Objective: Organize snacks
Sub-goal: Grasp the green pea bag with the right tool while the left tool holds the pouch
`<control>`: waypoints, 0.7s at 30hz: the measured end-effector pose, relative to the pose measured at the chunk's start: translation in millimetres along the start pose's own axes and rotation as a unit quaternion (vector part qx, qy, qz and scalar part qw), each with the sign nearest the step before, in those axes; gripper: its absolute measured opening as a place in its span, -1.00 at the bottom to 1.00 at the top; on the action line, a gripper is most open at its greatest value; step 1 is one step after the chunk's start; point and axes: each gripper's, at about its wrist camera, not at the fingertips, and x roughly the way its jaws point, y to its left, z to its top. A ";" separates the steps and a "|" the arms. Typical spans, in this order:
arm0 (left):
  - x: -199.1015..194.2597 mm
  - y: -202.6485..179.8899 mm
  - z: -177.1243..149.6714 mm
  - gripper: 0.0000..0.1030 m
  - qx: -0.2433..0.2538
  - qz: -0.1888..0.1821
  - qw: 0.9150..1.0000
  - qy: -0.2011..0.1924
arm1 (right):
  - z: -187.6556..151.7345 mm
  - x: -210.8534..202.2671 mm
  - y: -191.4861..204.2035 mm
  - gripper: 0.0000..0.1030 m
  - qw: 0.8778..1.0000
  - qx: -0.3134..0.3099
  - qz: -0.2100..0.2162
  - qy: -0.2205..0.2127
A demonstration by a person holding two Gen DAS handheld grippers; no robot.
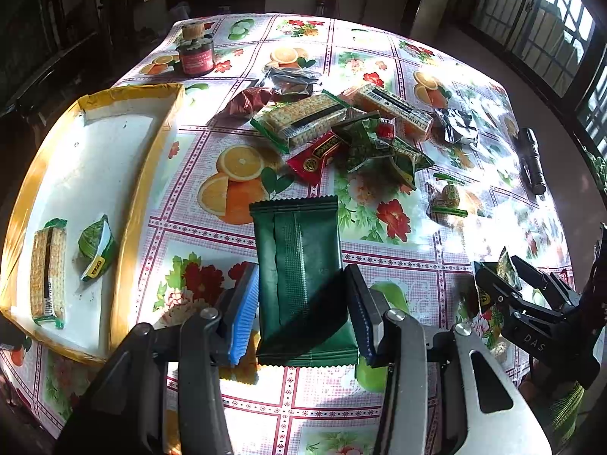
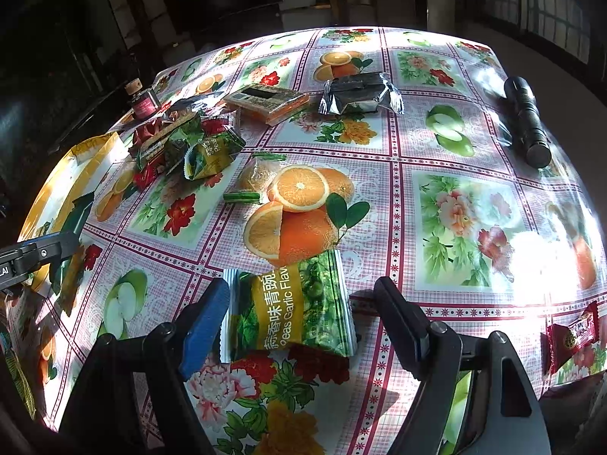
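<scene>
Snacks piling mid-desk (image 1: 334, 129), my left tongs (image 1: 303, 311) gripping dark green packet (image 1: 299, 265), right tongs (image 2: 303, 314) sitting open around garlic pea packet (image 2: 292, 307).

A: so how are the cams set up?

B: both fisheye, each looking fwd along its own gripper's fingers, angled down at the table (image 1: 379, 49). Left wrist cam sits low and close near the table's left side, w/ the yellow-edged box (image 1: 125, 94) just to its left.

A: and the right one?

B: same low, close angle but further right, box (image 2: 95, 144) only at its far left edge.

A: overlap?

B: lots. Both see the snack pile (image 1: 341, 129) (image 2: 189, 140) mid-table, the flashlight (image 1: 531, 159) (image 2: 527, 121) on the right, the jar (image 1: 195, 55) (image 2: 143, 103) at the back. Each cam also catches the other gripper at its edge.
</scene>
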 end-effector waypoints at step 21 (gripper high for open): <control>-21.9 15.8 -3.3 -0.10 -0.005 0.011 1.000 -0.025 | 7.6 -23.1 38.8 -0.56 0.994 -0.016 0.108 -0.029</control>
